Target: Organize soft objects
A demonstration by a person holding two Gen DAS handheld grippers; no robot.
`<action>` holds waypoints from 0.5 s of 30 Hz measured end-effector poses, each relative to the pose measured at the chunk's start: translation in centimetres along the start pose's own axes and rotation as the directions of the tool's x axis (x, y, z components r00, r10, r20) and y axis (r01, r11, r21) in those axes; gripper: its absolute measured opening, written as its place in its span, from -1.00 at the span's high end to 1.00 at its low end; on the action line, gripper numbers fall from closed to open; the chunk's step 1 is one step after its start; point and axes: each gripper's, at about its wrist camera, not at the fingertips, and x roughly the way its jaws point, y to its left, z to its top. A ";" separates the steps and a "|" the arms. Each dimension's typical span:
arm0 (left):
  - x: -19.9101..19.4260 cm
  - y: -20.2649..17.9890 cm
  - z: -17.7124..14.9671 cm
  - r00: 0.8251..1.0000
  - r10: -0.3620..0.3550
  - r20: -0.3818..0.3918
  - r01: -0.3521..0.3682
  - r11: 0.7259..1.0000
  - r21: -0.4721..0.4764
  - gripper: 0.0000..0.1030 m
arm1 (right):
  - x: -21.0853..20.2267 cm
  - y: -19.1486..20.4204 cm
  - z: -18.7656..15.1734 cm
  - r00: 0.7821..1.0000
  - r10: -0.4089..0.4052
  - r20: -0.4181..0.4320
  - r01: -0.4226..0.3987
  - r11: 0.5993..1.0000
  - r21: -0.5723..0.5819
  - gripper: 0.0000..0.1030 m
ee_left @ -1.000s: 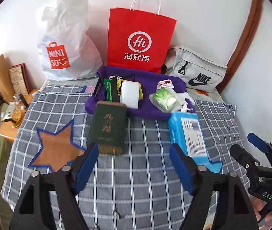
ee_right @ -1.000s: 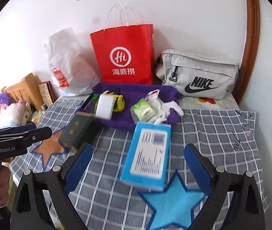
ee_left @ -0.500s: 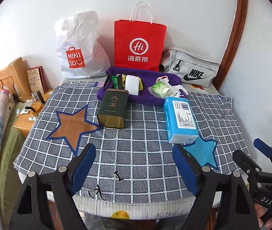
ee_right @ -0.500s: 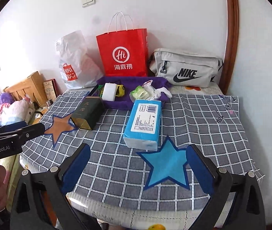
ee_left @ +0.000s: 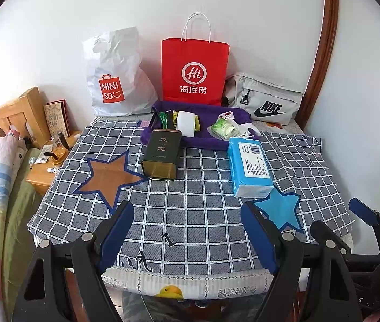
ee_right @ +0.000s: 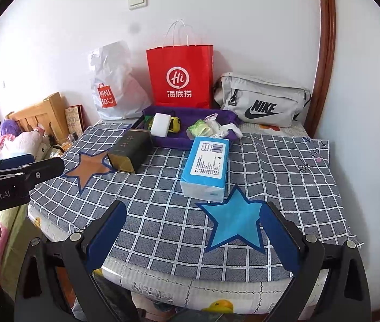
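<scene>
A blue tissue pack (ee_left: 250, 167) (ee_right: 206, 169) lies on the checked cloth beside a blue star (ee_left: 279, 210) (ee_right: 237, 224). A dark green tin (ee_left: 161, 154) (ee_right: 131, 153) lies next to a brown star (ee_left: 109, 175) (ee_right: 88, 169). A purple tray (ee_left: 211, 141) (ee_right: 190, 116) at the back holds a white block, a green packet and small items. My left gripper (ee_left: 187, 230) and right gripper (ee_right: 192, 228) are open and empty, held back over the table's near edge.
A red paper bag (ee_left: 194, 72), a white Miniso bag (ee_left: 115, 77) and a grey Nike pouch (ee_left: 266, 99) stand against the back wall. A bedside stand (ee_left: 45, 169) and a bed are at the left. The right wall is close.
Both grippers have pulled back and up from the table. The tissue pack and tin now look farther away. Nothing was grasped.
</scene>
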 end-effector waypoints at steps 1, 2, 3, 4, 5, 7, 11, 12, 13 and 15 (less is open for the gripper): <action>0.0 0.0 -0.1 1.000 0.002 0.000 -0.002 1.000 0.000 -0.57 | -0.1 0.1 -0.1 1.000 0.005 0.000 -0.005 1.000 0.002 -0.92; 0.0 0.0 -0.1 1.000 0.004 -0.001 -0.004 1.000 0.001 -0.57 | 0.0 0.1 -0.1 1.000 0.007 -0.001 -0.007 1.000 0.004 -0.92; 0.0 0.1 -0.1 1.000 0.006 0.000 -0.006 1.000 0.002 -0.57 | -0.1 0.1 -0.1 1.000 0.010 -0.001 -0.010 1.000 0.009 -0.92; -0.1 0.1 -0.2 1.000 0.005 0.000 -0.005 1.000 0.001 -0.57 | -0.1 0.1 -0.1 1.000 0.012 -0.001 -0.012 1.000 0.014 -0.92; -0.1 0.2 -0.2 1.000 0.003 0.000 -0.003 1.000 0.000 -0.57 | -0.1 0.1 -0.1 1.000 0.013 -0.001 -0.013 1.000 0.017 -0.92; -0.2 0.3 -0.3 1.000 0.000 0.002 0.000 1.000 -0.002 -0.57 | -0.2 0.0 -0.1 1.000 0.014 -0.001 -0.014 1.000 0.026 -0.92; -0.3 0.3 -0.5 1.000 0.002 -0.001 -0.002 1.000 -0.003 -0.57 | -0.5 -0.1 -0.2 1.000 0.009 0.001 -0.009 0.999 0.033 -0.92; -0.3 0.3 -0.5 1.000 0.001 -0.001 -0.001 1.000 -0.004 -0.57 | -0.5 -0.2 -0.2 1.000 0.009 0.002 -0.009 0.999 0.033 -0.92; -0.2 0.4 -0.5 1.000 -0.001 -0.001 0.001 1.000 -0.005 -0.57 | -0.6 -0.2 -0.2 1.000 0.008 0.004 -0.008 0.999 0.035 -0.92; -0.2 0.4 -0.5 1.000 0.001 -0.003 -0.001 1.000 -0.005 -0.57 | -0.8 -0.3 -0.1 1.000 0.007 0.005 -0.007 0.999 0.038 -0.92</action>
